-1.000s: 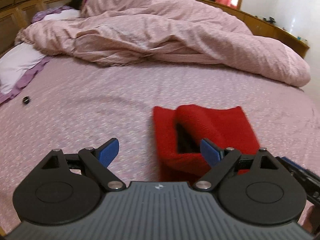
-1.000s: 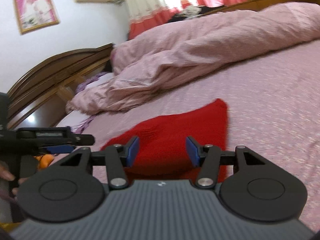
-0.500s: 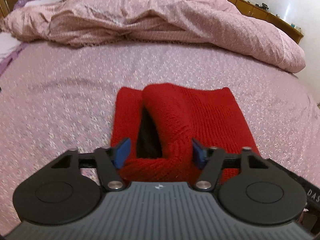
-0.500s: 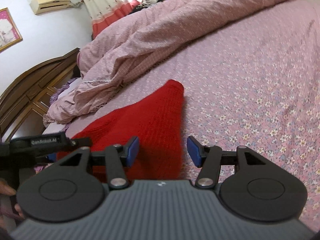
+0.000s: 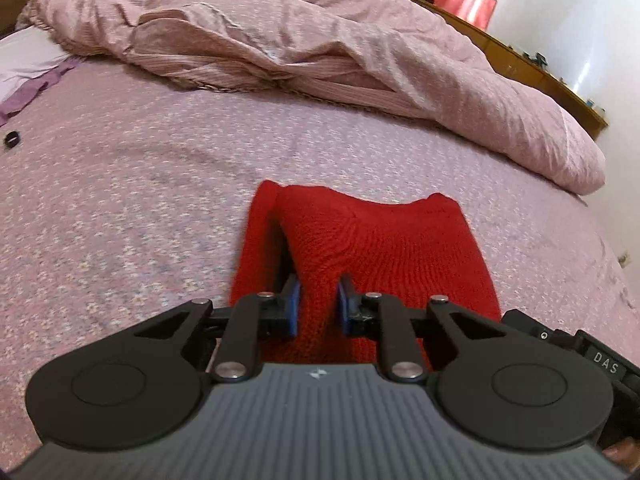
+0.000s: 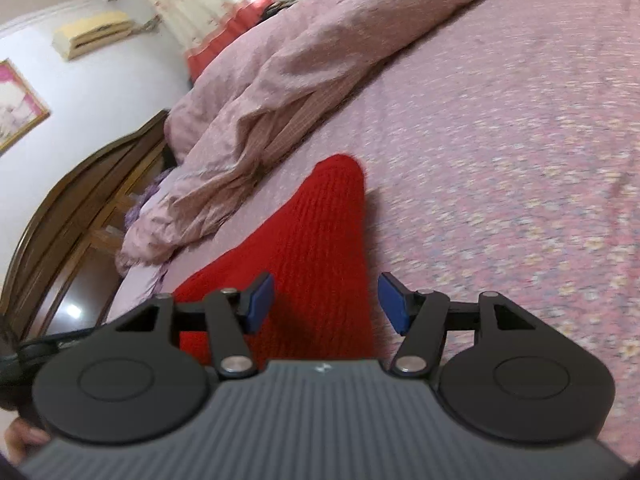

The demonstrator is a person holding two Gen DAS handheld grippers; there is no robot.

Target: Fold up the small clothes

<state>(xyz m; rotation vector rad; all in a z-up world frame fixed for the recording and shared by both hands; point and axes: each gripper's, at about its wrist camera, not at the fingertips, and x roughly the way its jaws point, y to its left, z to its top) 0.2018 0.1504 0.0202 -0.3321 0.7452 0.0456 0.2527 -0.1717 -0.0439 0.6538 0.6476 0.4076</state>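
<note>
Red knit garment (image 5: 384, 248): soft, light, floppy. Left gripper (image 5: 318, 306) has just closed, pinching its near hem; right gripper (image 6: 326, 300) apart, straddling right edge.

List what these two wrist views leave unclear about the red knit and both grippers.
- Left wrist view: the near hem of the red knit is hidden behind the left gripper, whose jaws have just been closing on a raised fold.
- Right wrist view: the right gripper is open over the knit's edge; its body hides the cloth below, and whether the pads touch it cannot be told.
- What garment it is: unclear in both views.
- Small dark object on the bedsheet: too small.
</note>
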